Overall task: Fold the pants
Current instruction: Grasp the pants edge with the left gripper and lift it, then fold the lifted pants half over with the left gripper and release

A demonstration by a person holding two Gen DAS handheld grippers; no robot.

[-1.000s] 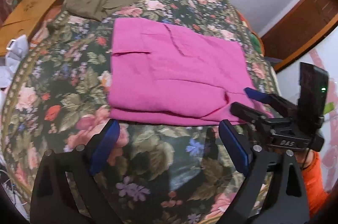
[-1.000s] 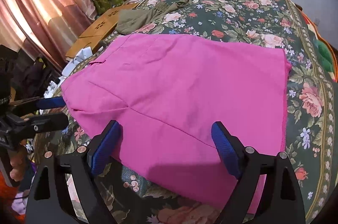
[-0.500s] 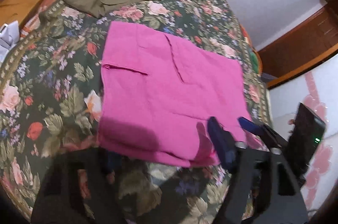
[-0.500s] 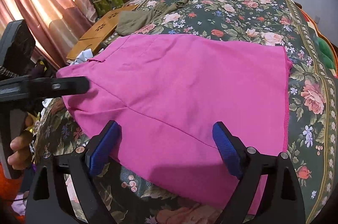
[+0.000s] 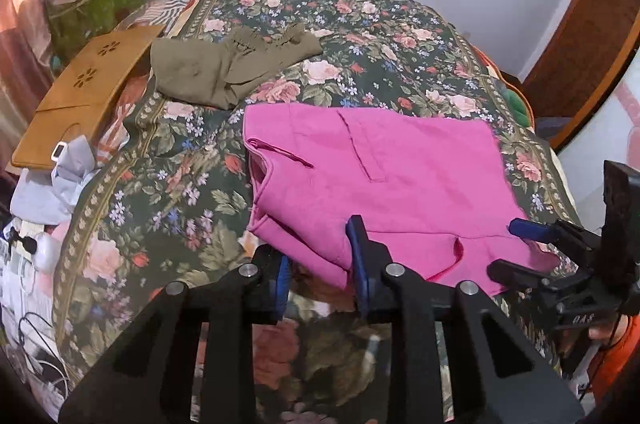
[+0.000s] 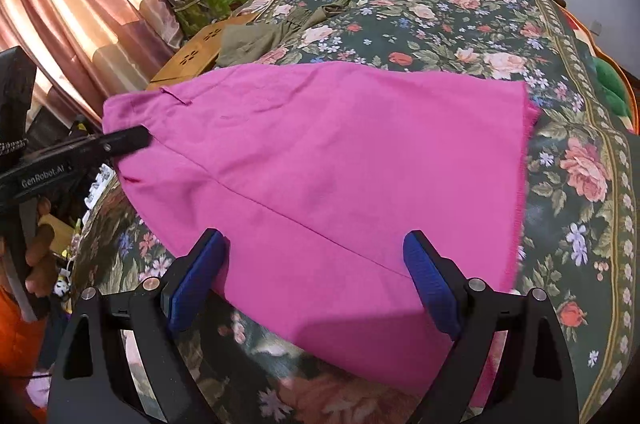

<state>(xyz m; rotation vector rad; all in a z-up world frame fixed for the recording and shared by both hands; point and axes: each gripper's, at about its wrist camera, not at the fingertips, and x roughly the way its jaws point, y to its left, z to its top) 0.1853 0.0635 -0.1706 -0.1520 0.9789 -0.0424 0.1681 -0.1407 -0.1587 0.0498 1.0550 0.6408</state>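
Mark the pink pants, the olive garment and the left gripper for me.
pink pants (image 5: 400, 176): left wrist view, flat middle of the top layer.
olive garment (image 5: 208, 68): left wrist view, middle of the crumpled cloth.
left gripper (image 5: 320, 264): left wrist view, between the fingertips, on gathered pink cloth.

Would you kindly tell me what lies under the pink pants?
The pink pants rest on the floral bedspread. Whatever lies under their folded layers is covered.

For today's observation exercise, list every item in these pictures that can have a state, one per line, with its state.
pink pants: folded, flat on the bed, near corner lifted.
left gripper: jaws have just been closing, pinching the pants' near corner.
right gripper: open, over the pants' near edge, holding nothing.
olive garment: crumpled, lying apart from the pants.
floral bedspread: spread over the bed.
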